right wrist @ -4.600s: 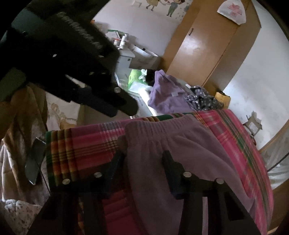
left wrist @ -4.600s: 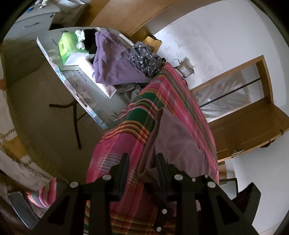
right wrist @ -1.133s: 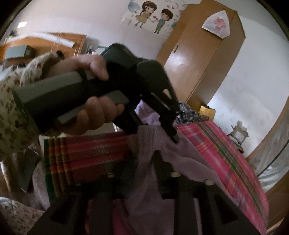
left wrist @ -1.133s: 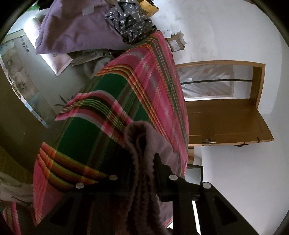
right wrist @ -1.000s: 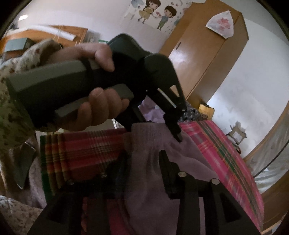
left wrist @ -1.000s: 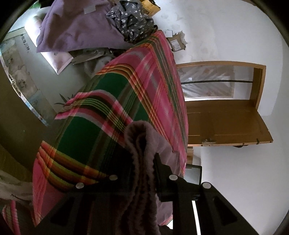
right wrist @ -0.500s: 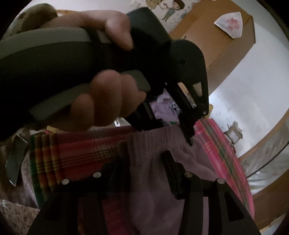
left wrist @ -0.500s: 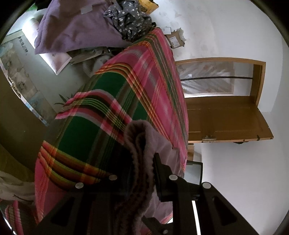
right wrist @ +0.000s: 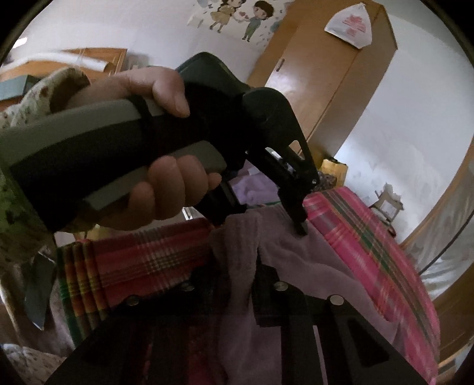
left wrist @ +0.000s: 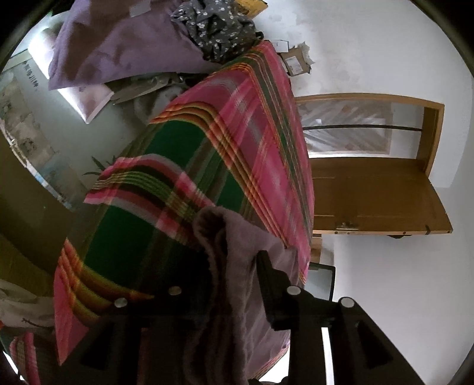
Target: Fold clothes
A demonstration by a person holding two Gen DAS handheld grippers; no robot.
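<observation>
1. Lying bunched on the plaid bedspread, the mauve fleece garment has its ribbed waistband edge gathered into an upright ridge at the near end of the bed, where a few seconds ago it lay spread flat.
2. The left gripper has the ridge of fleece between its jaws, which are opening at this moment; a second ago they were clamped tight on the fold. The cloth is between them, but the pads look to be easing off it.
3. The right gripper straddles the same waistband ridge from the other side, and its jaws are closing; half a second ago they stood wide around flat fabric, and now the fleece is pinched into a narrow pleat between them.
4. A person's left hand wraps the left tool's handle, seen in the right wrist view, with that tool's tips down at the garment's edge just beyond the right gripper.
5. Judged from this, the fold's edge is being handed from left to right, so the left is freed to take another point.
6. Beyond the bedspread sit a purple garment and a dark floral garment, heaped and apparently not yet folded; a wooden door stands open to the right.
</observation>
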